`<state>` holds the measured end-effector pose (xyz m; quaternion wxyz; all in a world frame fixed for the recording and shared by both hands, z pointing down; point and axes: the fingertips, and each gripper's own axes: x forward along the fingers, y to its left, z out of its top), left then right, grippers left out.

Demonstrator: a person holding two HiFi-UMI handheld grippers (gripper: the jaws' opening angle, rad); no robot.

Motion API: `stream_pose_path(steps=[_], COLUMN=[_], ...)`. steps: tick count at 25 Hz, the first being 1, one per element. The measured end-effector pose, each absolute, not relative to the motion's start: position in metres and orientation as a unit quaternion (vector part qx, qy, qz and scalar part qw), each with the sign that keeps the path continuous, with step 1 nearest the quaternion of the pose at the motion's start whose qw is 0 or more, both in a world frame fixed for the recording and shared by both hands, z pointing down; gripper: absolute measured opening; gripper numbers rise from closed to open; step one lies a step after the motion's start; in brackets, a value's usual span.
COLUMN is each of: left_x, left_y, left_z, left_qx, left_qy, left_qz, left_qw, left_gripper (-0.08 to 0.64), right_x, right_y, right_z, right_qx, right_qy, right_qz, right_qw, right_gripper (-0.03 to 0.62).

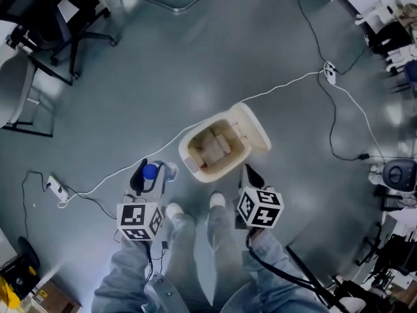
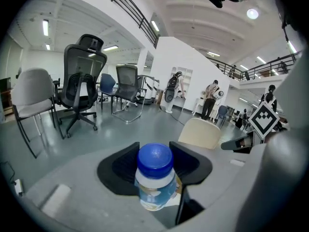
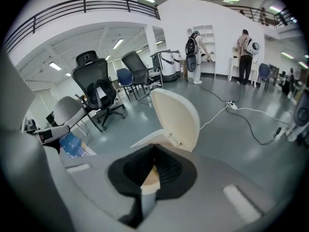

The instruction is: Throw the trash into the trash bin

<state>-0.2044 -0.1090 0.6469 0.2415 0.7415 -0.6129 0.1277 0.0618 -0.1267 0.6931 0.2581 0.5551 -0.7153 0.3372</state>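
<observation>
Seen from above: a cream trash bin [image 1: 210,178] at the middle of a grey floor [image 1: 195,70], its lid [image 1: 253,128] tipped open on the 1 o'clock side, tan paper and card scraps [image 1: 212,147] lying inside

At 8 o'clock from the bin, the left tongs [image 1: 153,173], clamped on a clear bottle [image 2: 154,180] with a blue cap [image 2: 154,158]. Black pads pressed on either side just under the cap, spread only to the bottle's width, cap end pointing away from the hand. Bottle thus held up off the floor, outside the bin, near its rim but not touching

At 4 o'clock from the bin, the right tongs [image 3: 153,166], tips touching and aimed toward the bin's near edge under the open lid. Only a thin wedge between the pads, tan and cream showing through; cannot tell whether bin behind or a scrap in the grip

At 6 o'clock, legs in blue jeans [image 1: 130,266] and two pale shoes [image 1: 174,209] just short of the bin. White cable [image 1: 280,87] across the floor from 8 o'clock to 2 o'clock, passing behind the bin, with a power strip [image 1: 55,186] at its 8 o'clock end. Black office chair [image 1: 71,12] at 11 o'clock
</observation>
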Motion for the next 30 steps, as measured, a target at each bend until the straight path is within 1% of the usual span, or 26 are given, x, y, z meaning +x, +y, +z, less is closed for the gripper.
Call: stream_pose_path(steps=[7, 12, 17, 23, 30], left_x=[-0.144, -0.093, -0.059, -0.031, -0.012], left_y=[-0.128, -0.14, -0.156, -0.183, -0.203], left_z=[0.636, 0.643, 0.666, 0.705, 0.762], left_qx=[0.755, 0.772, 0.775, 0.78, 0.783], left_qy=[-0.596, -0.573, -0.562, -0.548, -0.531], left_qz=[0.118, 0.13, 0.154, 0.19, 0.234], left_qw=[0.247, 0.245, 0.244, 0.234, 0.223], left_gripper=[0.205, 0.205, 0.206, 0.206, 0.206], right_x=[0.133, 0.181, 0.217, 0.242, 0.241], right_y=[-0.118, -0.113, -0.116, -0.13, -0.166], right_z=[0.672, 0.678, 0.694, 0.727, 0.757], right_qx=[0.589, 0.607, 0.615, 0.608, 0.591], right_qy=[-0.691, -0.67, -0.656, -0.65, -0.658], right_qz=[0.343, 0.357, 0.372, 0.388, 0.395], right_qw=[0.241, 0.233, 0.232, 0.241, 0.249], right_gripper=[0.003, 0.003, 0.003, 0.003, 0.003])
